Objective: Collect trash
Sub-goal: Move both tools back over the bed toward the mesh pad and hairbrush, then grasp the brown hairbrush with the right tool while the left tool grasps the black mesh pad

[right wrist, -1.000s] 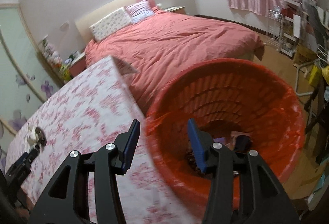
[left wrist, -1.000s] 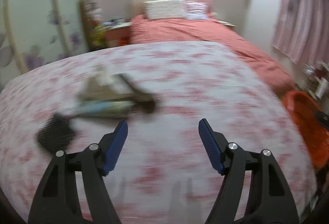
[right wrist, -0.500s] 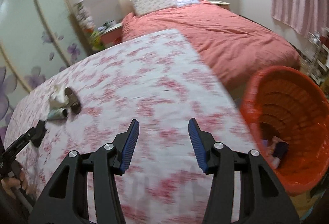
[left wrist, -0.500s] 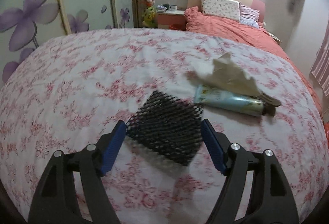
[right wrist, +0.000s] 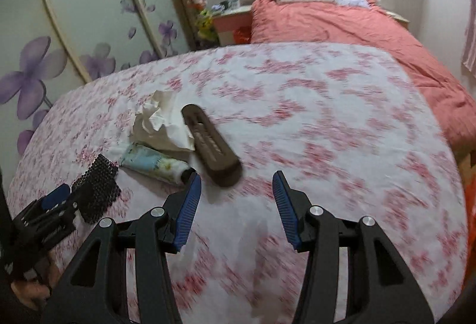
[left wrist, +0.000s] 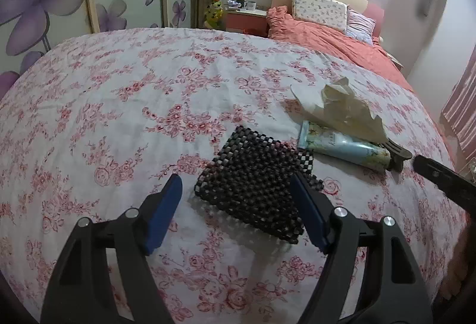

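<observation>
On the floral tablecloth [left wrist: 125, 103] lies a black beaded mat [left wrist: 253, 184]. My left gripper [left wrist: 238, 205] stands open astride its near end, pads apart from it. Behind the mat lie a pale blue tube [left wrist: 342, 150], a crumpled tissue [left wrist: 345, 109] and a dark brown flat case [left wrist: 398, 154]. In the right wrist view the mat [right wrist: 95, 187], the tube [right wrist: 154, 164], the tissue [right wrist: 163, 121] and the case [right wrist: 211, 145] lie left of centre. My right gripper [right wrist: 236, 199] is open and empty just in front of the case, the left gripper [right wrist: 56, 199] at its far left.
A bed with a coral cover [right wrist: 357, 26] and pillows stands behind the table. A nightstand [left wrist: 247, 19] and a wardrobe with purple flowers [left wrist: 44, 2] are at the back left. An orange edge [right wrist: 470, 214] shows at the far right. A hand [right wrist: 29, 291] shows bottom left.
The left gripper swung left across the table and now straddles the beaded mat. The right gripper swung away from the orange basket, over the table, to the case and tube.
</observation>
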Action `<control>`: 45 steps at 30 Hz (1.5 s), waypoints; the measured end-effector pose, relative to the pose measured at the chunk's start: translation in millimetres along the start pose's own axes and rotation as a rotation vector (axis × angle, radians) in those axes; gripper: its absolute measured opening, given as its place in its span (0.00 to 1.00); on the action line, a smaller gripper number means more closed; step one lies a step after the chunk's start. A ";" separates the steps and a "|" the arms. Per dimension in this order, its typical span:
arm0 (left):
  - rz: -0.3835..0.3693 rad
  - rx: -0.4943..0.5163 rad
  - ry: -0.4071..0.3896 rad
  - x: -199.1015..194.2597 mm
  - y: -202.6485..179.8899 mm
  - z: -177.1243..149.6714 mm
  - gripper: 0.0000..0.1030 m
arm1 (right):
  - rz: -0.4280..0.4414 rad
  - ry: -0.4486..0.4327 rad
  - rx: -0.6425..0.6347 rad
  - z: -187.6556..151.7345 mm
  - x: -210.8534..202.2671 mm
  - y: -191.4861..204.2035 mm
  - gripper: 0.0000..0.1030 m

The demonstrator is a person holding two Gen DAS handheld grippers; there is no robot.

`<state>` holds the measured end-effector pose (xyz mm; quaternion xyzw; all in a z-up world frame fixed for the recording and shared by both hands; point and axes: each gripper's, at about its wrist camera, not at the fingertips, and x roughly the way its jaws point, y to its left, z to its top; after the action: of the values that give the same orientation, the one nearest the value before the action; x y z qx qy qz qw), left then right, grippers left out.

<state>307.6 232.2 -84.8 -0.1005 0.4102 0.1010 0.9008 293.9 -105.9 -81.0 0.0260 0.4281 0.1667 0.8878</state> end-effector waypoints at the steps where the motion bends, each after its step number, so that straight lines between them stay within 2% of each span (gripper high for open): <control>1: 0.000 -0.004 0.003 0.7 1.2 0.2 0.72 | 0.000 0.010 -0.005 0.2 3.4 2.9 0.49; 5: -0.006 -0.013 0.011 2.9 4.6 0.8 0.71 | -0.039 0.040 -0.028 6.9 23.5 8.7 0.45; 7: -0.009 -0.013 0.016 3.5 4.0 0.4 0.71 | -0.046 0.029 -0.035 4.2 21.5 7.1 0.35; 12: -0.014 -0.010 0.020 5.0 3.9 0.8 0.71 | -0.060 0.022 -0.027 -4.2 13.4 -0.5 0.31; 18: -0.020 -0.004 0.016 3.2 0.7 -1.2 0.71 | -0.213 0.016 0.088 -28.0 -21.0 -38.0 0.31; 21: -0.029 0.011 0.016 2.6 -4.7 -2.4 0.71 | -0.147 0.014 0.116 -37.3 -39.0 -50.6 0.31; 23: -0.031 0.016 0.017 2.8 -7.3 -2.5 0.71 | -0.138 -0.004 0.118 -35.8 -42.8 -52.8 0.34; 25: -0.032 0.018 0.018 2.8 -9.9 -2.8 0.71 | -0.141 -0.016 0.121 -31.9 -39.9 -55.6 0.45; 31: -0.037 0.009 0.033 5.1 -10.1 -3.2 0.71 | -0.128 0.016 0.121 -30.0 -19.8 -57.2 0.46; 40: -0.040 0.015 0.035 7.8 -10.2 -4.4 0.73 | -0.206 -0.014 0.003 -35.9 -15.4 -39.5 0.47; 45: -0.047 0.016 0.038 7.9 -11.6 -4.5 0.77 | -0.182 -0.018 0.022 -36.2 -17.1 -44.9 0.47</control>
<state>312.5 220.6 -92.6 -0.1046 0.4257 0.0747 0.8957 268.4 -157.2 -99.5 -0.0017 0.4224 0.0804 0.9028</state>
